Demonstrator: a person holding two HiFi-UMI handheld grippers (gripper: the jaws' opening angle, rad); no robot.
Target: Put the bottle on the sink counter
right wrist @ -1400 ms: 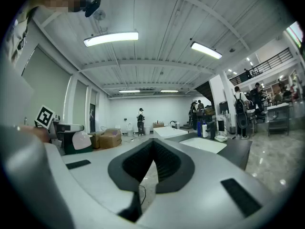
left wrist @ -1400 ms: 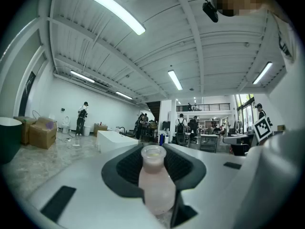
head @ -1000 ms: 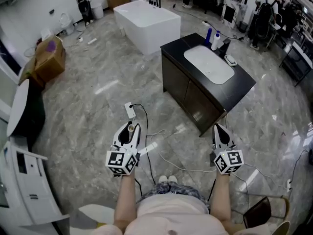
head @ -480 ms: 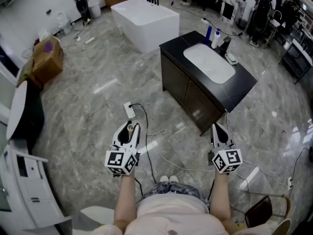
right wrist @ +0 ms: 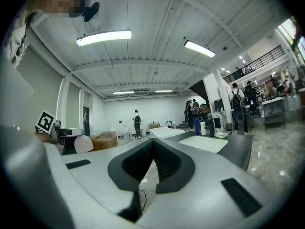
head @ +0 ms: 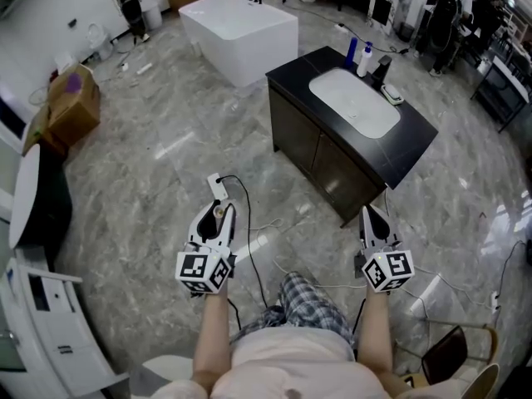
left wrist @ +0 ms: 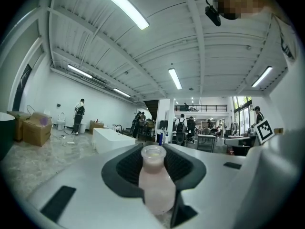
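Carry stage | left gripper (head: 220,210) fingers grasp bottle (left wrist: 155,182) | right gripper (head: 367,214) fingers clenched, empty | sink counter surface (head: 413,150) well apart | placing undone

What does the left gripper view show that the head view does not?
Only the left gripper view: the ceiling light strips, people standing far across the room, and the bottle close up, pale pink with an open mouth, clamped between the fingers. Only the head view: the right gripper, the sink basin from above, and a power strip on the floor. Both: the bottle, the left gripper and the white bathtub.
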